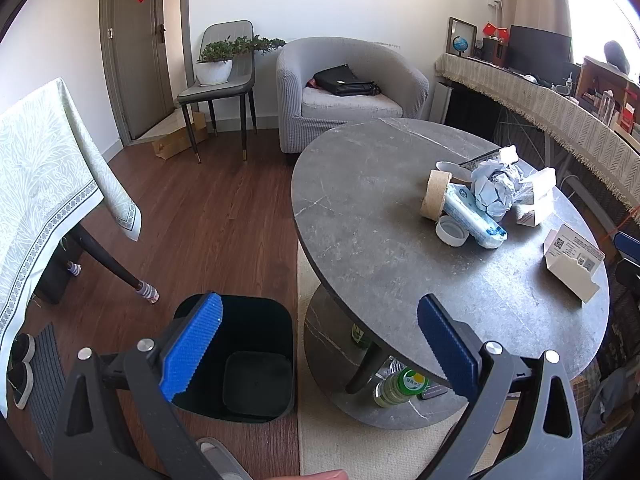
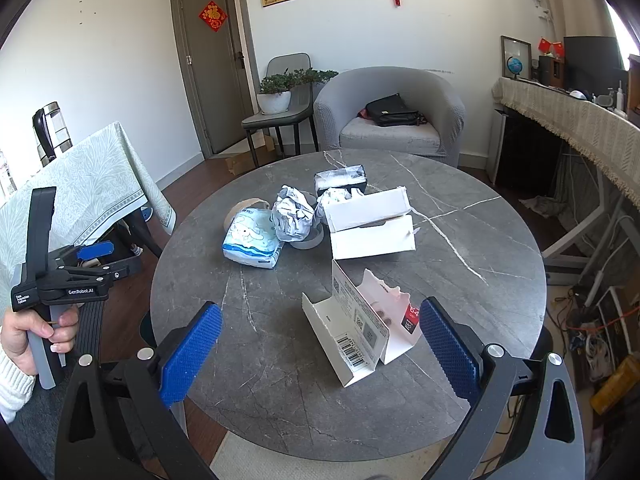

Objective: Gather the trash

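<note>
Trash (image 2: pixel 294 216) sits mid-table (image 2: pixel 460 280). Only your left view shows the black bin (image 1: pixel 256 360) below its edge. Both tools, left (image 1: pixel 320 344) and right (image 2: pixel 320 344), gape wide, empty.

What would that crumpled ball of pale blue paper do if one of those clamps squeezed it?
The crumpled paper ball would probably crush inward rather than resist: its folds look loose and airy. It is likely very light, so the open right gripper might nudge it away before closing. Leaning against the tissue pack, it could also shift that.
</note>
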Action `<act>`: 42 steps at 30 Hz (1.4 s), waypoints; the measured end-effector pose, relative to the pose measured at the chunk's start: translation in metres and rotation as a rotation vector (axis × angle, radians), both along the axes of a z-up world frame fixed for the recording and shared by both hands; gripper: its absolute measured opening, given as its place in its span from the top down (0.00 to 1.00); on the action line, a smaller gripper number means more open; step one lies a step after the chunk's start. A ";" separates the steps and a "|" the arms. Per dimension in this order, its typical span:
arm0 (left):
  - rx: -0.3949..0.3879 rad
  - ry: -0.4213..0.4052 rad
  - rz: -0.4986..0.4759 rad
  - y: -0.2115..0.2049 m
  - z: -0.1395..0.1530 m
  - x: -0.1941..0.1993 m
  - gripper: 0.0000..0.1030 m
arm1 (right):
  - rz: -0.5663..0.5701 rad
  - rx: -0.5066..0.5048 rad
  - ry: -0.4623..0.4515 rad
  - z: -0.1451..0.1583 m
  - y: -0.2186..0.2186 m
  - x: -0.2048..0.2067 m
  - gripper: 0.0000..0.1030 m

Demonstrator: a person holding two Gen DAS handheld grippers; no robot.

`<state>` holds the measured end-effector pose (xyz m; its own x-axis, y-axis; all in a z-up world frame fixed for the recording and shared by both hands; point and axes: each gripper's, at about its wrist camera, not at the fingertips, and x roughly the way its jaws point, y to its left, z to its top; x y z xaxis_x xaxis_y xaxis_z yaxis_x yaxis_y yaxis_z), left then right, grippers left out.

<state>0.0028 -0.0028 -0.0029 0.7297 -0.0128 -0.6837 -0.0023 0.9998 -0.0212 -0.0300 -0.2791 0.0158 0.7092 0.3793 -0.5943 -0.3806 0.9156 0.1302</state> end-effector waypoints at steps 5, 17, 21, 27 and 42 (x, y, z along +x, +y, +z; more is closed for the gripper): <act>0.000 0.000 -0.002 -0.001 -0.001 0.000 0.03 | 0.001 0.000 0.000 0.000 0.000 0.000 0.03; -0.004 0.004 -0.004 -0.001 -0.002 0.001 0.03 | 0.001 -0.001 0.001 0.000 0.000 0.000 0.03; -0.005 0.003 -0.004 0.000 -0.001 0.001 0.03 | 0.001 -0.003 0.001 0.000 -0.001 0.000 0.03; -0.009 0.002 -0.007 0.000 0.000 0.001 0.03 | 0.003 -0.002 0.004 -0.001 -0.001 0.000 0.03; -0.042 -0.050 -0.148 -0.029 0.004 0.003 0.10 | -0.033 0.035 0.008 -0.007 -0.015 0.005 0.03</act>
<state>0.0062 -0.0317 0.0008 0.7508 -0.1500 -0.6433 0.1468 0.9874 -0.0590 -0.0254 -0.2941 0.0088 0.7171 0.3764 -0.5866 -0.3492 0.9224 0.1650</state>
